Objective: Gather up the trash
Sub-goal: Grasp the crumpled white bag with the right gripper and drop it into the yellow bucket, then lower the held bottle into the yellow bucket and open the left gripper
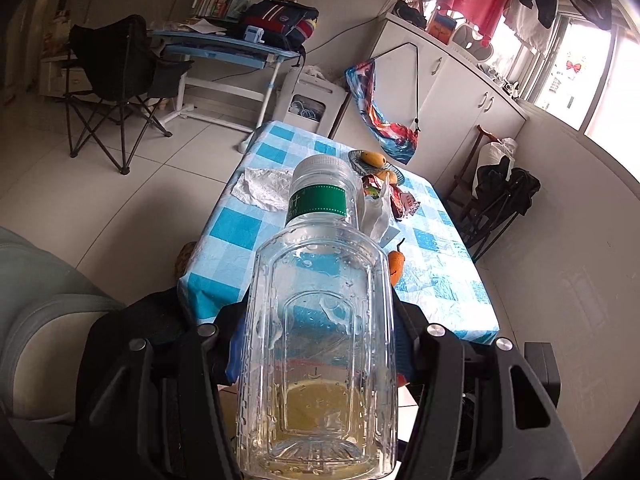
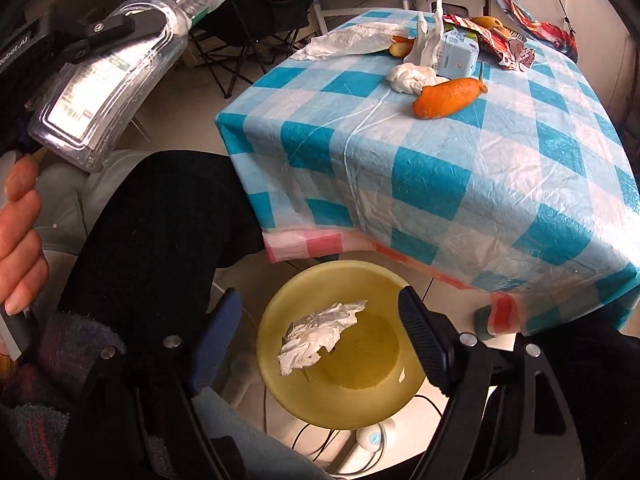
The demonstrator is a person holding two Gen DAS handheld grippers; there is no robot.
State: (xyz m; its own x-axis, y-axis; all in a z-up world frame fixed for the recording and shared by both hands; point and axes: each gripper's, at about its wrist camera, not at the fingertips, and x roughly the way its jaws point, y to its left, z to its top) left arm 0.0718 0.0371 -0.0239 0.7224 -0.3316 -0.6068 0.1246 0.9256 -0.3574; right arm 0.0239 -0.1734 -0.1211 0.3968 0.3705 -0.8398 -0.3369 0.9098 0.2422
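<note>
The table (image 2: 460,168), draped in a blue-and-white checked cloth, fills most of the room ahead, with litter gathered at its far end: a crumpled white sheet (image 2: 344,42), a tissue pack (image 2: 458,54), a red snack wrapper (image 2: 508,50), a wad of tissue (image 2: 408,78) and an orange peel (image 2: 448,98) lying just beside the wad.

Below the table's near edge stands a yellow bin (image 2: 280,364). A crumpled paper (image 2: 316,338) sits in its mouth, between the wide-spread fingers of the right gripper (image 2: 320,354), which grips nothing; the paper looks let go.

The left gripper (image 1: 316,344) is clamped on a clear plastic bottle (image 1: 320,320), cap pointing away over the table, a little yellowish liquid pooled at its base. It hangs well apart from the bin, up to the left of the person's knee (image 2: 160,232).

The bottle seems next to go. I'd clear the right gripper away first, bring the bottle squarely over the opening, tilt it cap-down, and only then open, since a long bottle could catch the rim and roll off across the floor.
</note>
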